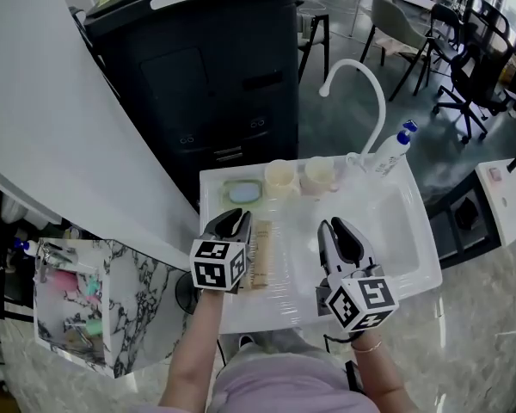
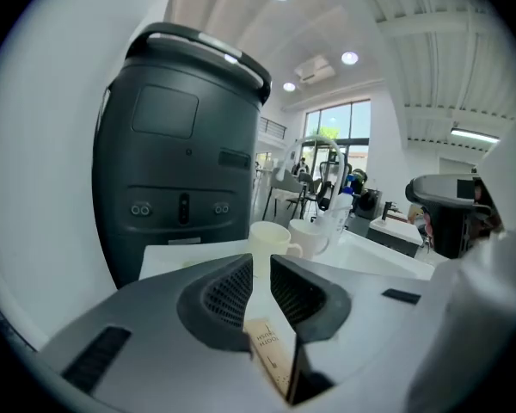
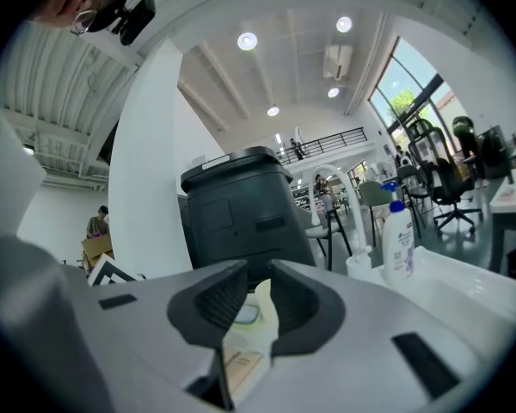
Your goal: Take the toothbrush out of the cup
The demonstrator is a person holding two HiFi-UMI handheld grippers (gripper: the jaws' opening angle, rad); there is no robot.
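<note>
Two cream cups (image 1: 279, 177) (image 1: 318, 175) stand at the back of the white sink counter (image 1: 215, 183); no toothbrush shows in either. A boxed toothbrush (image 1: 261, 256) lies flat on the counter, just right of my left gripper (image 1: 234, 222). In the left gripper view, that gripper (image 2: 260, 261) has a narrow gap between its pads, with a cup (image 2: 271, 235) seen beyond and the box (image 2: 271, 355) low down. My right gripper (image 1: 334, 227) hovers over the counter to the box's right. Its jaws (image 3: 260, 274) stand apart, nothing pinched; a cup (image 3: 263, 306) shows through the gap.
A white faucet (image 1: 361, 93) arches over the basin (image 1: 387, 231), with a pump bottle (image 1: 394, 151) beside it. A soap dish (image 1: 242, 192) sits left of the cups. A tall black machine (image 1: 206, 76) stands behind the counter; a marbled rack (image 1: 69, 308) is lower left.
</note>
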